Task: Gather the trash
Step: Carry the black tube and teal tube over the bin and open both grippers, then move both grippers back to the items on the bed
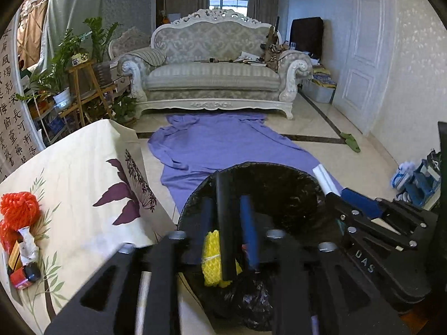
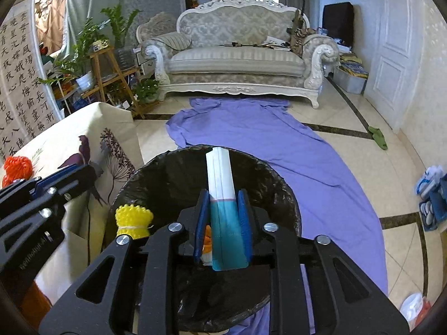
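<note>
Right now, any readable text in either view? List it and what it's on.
"UAS" (first letter unsure): on the right tool's black body, seen from the left wrist.
Calligraphy scroll on the left wall: large brushed Chinese characters, legible in columns; I won't transcribe them.
Left tool body: faint lettering, too blurred to read.
Red packet on the floral cloth: unreadable.

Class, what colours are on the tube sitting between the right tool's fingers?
The tube is white at the far end and teal nearer the tool, clearest in the right wrist view.
</note>
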Tool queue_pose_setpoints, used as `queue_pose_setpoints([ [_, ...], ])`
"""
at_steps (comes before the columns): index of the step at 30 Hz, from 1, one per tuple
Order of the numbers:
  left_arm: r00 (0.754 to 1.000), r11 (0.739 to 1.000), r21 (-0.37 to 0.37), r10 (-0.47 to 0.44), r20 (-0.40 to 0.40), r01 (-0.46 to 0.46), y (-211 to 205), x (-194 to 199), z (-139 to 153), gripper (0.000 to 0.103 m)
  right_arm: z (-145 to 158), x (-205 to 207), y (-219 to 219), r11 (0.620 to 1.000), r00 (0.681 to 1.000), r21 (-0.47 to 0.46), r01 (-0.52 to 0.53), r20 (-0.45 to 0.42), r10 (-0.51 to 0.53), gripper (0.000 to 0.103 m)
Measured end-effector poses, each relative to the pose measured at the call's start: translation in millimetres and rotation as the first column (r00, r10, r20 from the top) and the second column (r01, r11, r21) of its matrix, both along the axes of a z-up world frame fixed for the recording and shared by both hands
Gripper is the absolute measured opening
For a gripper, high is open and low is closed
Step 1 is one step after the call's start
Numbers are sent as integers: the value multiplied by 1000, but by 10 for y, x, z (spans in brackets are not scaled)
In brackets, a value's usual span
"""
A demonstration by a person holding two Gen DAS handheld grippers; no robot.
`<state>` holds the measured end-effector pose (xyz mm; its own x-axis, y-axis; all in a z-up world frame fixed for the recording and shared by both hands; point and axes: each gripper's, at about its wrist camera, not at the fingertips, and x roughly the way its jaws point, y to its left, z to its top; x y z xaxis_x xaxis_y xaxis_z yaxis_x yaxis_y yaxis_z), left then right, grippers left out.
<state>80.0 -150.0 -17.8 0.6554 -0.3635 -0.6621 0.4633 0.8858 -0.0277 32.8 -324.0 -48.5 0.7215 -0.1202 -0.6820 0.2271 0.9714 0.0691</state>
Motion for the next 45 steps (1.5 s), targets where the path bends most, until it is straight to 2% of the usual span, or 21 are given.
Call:
queue_pose_setpoints([
  [2,1000,1000,3,7,0,-7,17,1,-25,51,-23,-8,-33,1000,1000,4,12,-1,-12,28],
  [12,998,998,-17,58,-6,-58,223,-39,43,66,3,7,-2,1000,1000,2,8,3,-8,30],
  [15,997,997,-22,76,5,-76,315,-98,97,67,63,-6,82,1000,1000,-5,-5,15,6,36],
  [28,974,975,-19,222,49,-221,1005,-307,284,69,304,-11,764,988,987,-5,-154,50,154,38],
  [37,923,924,-4,382,37,-382,1726,-326,262,69,336,23,1378,958,957,-16,-288,41,288,38],
  [45,842,841,40,539,8,-539,2379,-247,98,69,294,55,1814,924,924,-11,-382,14,383,39],
])
